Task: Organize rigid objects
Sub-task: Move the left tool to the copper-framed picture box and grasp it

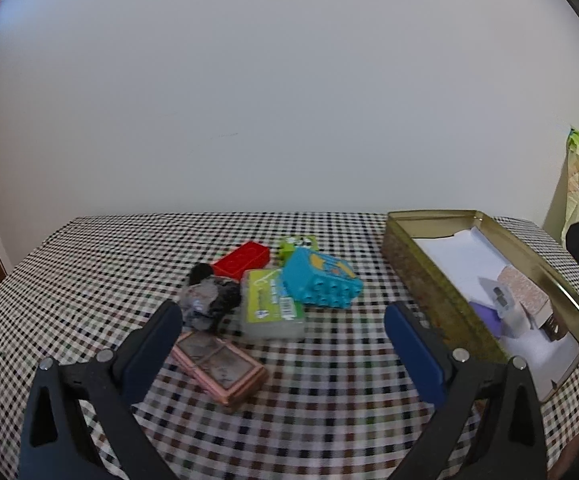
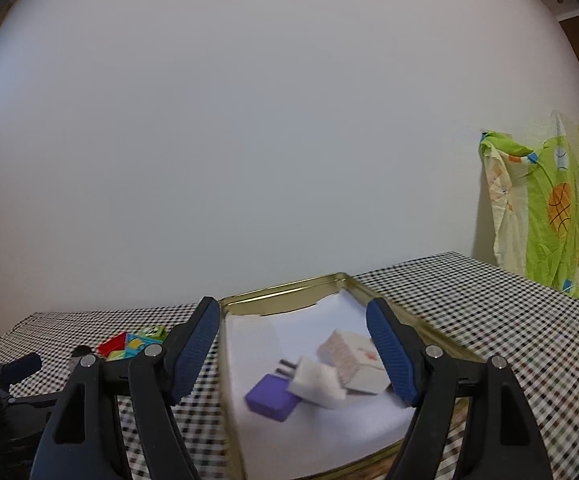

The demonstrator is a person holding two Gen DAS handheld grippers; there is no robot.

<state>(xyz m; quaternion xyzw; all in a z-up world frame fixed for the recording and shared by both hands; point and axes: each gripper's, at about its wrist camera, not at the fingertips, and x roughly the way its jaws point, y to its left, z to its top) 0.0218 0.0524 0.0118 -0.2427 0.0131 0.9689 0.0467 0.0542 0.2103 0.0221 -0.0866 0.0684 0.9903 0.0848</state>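
- At lower centre of the left wrist view: left gripper (image 1: 283, 320) w/ jaws wide apart, nothing between them, hanging over the checkered tablecloth (image 1: 329, 400).
- Just past its tips, centre-left: loose pile – pink case (image 1: 221, 368) nearest, grey-black crumpled thing (image 1: 209, 300), green-label clear box (image 1: 273, 306), blue block (image 1: 321, 282), red brick (image 1: 243, 260), small green piece (image 1: 295, 245) at the back.
- Right side of that frame: gold tin (image 1: 421, 280), lid off, lined w/ white paper.
- Right wrist view, lower centre: right gripper (image 2: 293, 352) also spread, empty, over the tin (image 2: 289, 290). Inside, bottom-middle: purple block (image 2: 271, 396), white plug adapter (image 2: 315, 380), white-pink box (image 2: 349, 354), touching one another.
- Step, my read: partway thru – some items binned, pile still on the cloth; both grippers between picks.
- Next prob. needs left gripper down onto one pile item; pink case is closest but flat, so a low approach along its narrow sides. Blue block is chunkier, easier grab.
- Risk: the pile items touch, so a pick could nudge neighbours.
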